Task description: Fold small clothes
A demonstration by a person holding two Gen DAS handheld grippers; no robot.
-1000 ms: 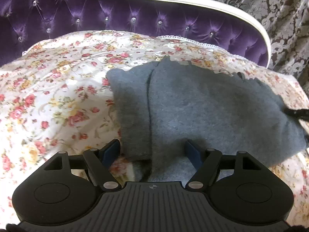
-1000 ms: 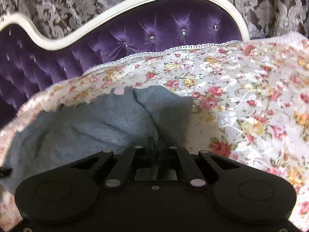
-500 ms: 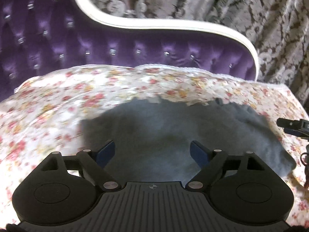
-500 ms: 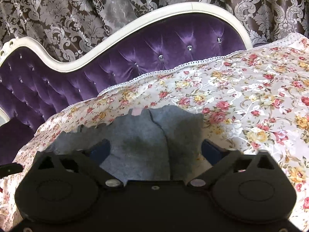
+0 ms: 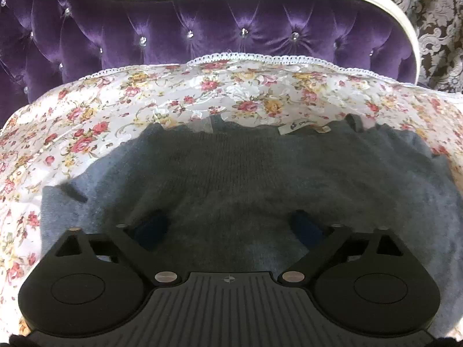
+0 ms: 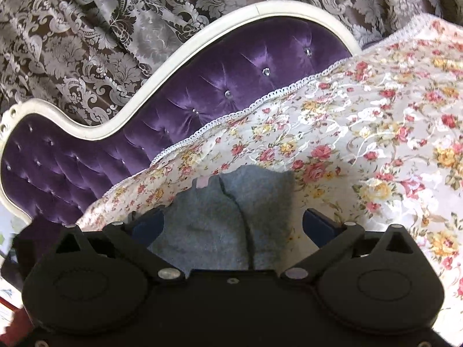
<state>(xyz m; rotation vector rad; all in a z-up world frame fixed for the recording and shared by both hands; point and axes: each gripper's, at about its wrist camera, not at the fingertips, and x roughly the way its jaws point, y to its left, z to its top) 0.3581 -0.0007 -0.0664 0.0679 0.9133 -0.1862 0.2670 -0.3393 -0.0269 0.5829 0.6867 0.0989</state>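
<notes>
Hovering with its jaws spread wide and empty, the left tongs (image 5: 228,228) sit low over a grey knit garment (image 5: 246,173) spread on a floral bedspread (image 5: 86,121), a purple tufted headboard (image 5: 202,29) beyond. From the right wrist, the right tongs (image 6: 233,224) gape equally wide, holding nothing, the grey knit garment (image 6: 208,219) lying between and ahead of their fingers.

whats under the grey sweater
The grey sweater lies on a floral bedspread, which shows all around it. The sweater is folded over itself, so lower layers and whatever lies beneath them are covered.
</notes>
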